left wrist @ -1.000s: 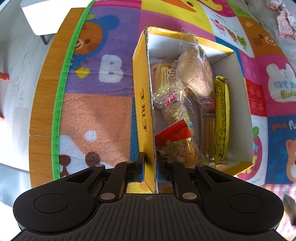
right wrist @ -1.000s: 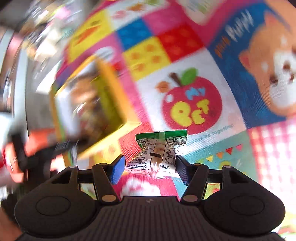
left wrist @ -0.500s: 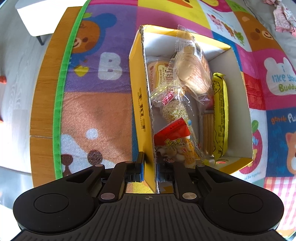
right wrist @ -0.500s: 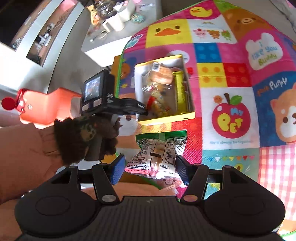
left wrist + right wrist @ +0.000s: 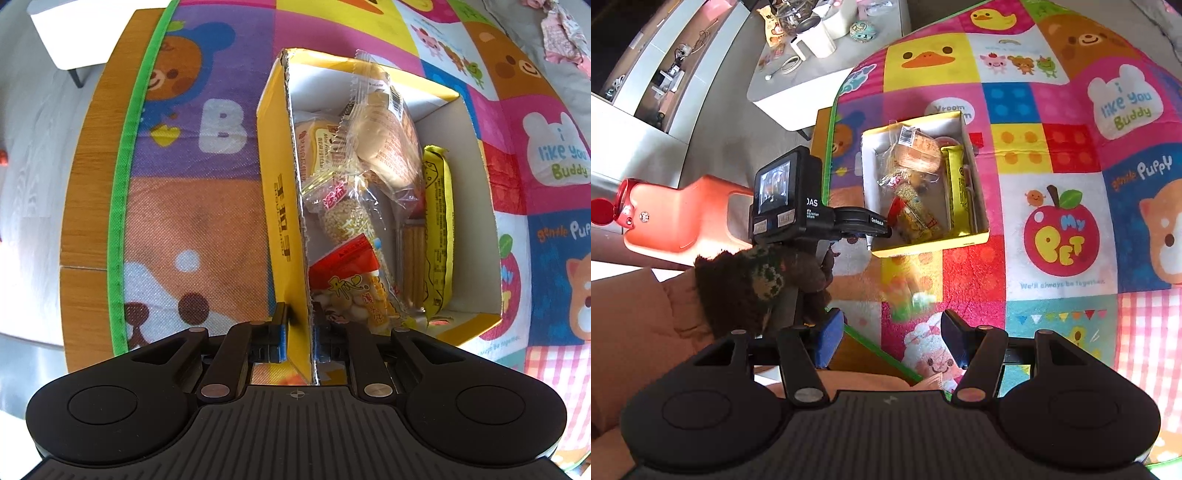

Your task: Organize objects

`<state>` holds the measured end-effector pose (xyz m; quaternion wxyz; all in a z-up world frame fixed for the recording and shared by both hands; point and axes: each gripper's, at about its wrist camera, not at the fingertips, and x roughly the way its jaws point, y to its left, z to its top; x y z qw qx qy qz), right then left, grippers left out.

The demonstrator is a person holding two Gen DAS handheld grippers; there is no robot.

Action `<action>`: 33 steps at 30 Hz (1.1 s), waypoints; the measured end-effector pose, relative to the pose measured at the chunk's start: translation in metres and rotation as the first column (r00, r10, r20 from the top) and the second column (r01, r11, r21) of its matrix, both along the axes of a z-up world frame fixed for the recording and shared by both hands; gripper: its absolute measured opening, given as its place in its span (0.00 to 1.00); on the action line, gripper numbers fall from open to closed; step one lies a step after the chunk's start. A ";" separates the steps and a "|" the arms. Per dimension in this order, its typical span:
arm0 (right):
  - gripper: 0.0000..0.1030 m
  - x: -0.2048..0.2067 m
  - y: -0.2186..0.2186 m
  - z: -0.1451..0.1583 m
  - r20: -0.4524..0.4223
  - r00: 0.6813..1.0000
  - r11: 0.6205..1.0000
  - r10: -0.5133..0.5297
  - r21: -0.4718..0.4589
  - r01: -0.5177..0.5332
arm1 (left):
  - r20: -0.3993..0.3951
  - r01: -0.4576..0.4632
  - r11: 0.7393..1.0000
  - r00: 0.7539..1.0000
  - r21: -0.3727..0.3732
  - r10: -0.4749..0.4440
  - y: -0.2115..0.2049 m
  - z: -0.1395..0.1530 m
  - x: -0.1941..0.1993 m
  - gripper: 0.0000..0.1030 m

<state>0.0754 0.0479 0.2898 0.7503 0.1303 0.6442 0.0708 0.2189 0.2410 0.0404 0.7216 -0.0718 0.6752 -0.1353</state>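
A yellow cardboard box (image 5: pixel 280 221) with white inner walls stands on the patterned play mat. It holds several snack packets, among them a bun packet (image 5: pixel 380 147), a red-topped packet (image 5: pixel 351 280) and a long yellow bar (image 5: pixel 437 236). My left gripper (image 5: pixel 299 325) is shut on the box's near left wall, one pad outside and one inside. In the right wrist view the box (image 5: pixel 975 206) lies ahead, with the left gripper (image 5: pixel 875 225) and a gloved hand (image 5: pixel 753 280) at its corner. My right gripper (image 5: pixel 892 325) is open with nothing between its pads. A faint green-yellow smear (image 5: pixel 908 295) blurs just beyond them.
The colourful mat (image 5: pixel 1060 236) covers a wooden table whose edge (image 5: pixel 85 184) shows on the left. An orange chair (image 5: pixel 683 214) stands beside it on the floor. A white side table (image 5: pixel 827 51) with cups and small items stands at the back. Pink cloth (image 5: pixel 561 37) lies far right.
The green-and-white packet that sat between my right gripper's pads is gone from them; only a blurred smear remains ahead. The left gripper has kept its hold on the box wall.
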 end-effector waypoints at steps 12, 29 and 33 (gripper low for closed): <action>0.58 0.017 0.004 -0.017 0.071 0.996 0.995 0.061 -0.088 -0.054 | -0.022 -0.003 0.999 1.000 -0.039 0.002 0.012 -0.001 0.002 0.16; 0.70 0.000 0.095 -0.214 0.047 0.994 0.993 0.094 -0.079 -0.090 | -0.048 0.113 0.991 0.992 -0.077 -0.117 0.011 -0.006 0.010 0.20; 0.71 0.011 0.109 -0.237 0.072 0.991 0.979 0.114 -0.179 -0.100 | -0.074 0.127 0.988 0.988 -0.088 -0.134 0.011 -0.008 0.015 0.20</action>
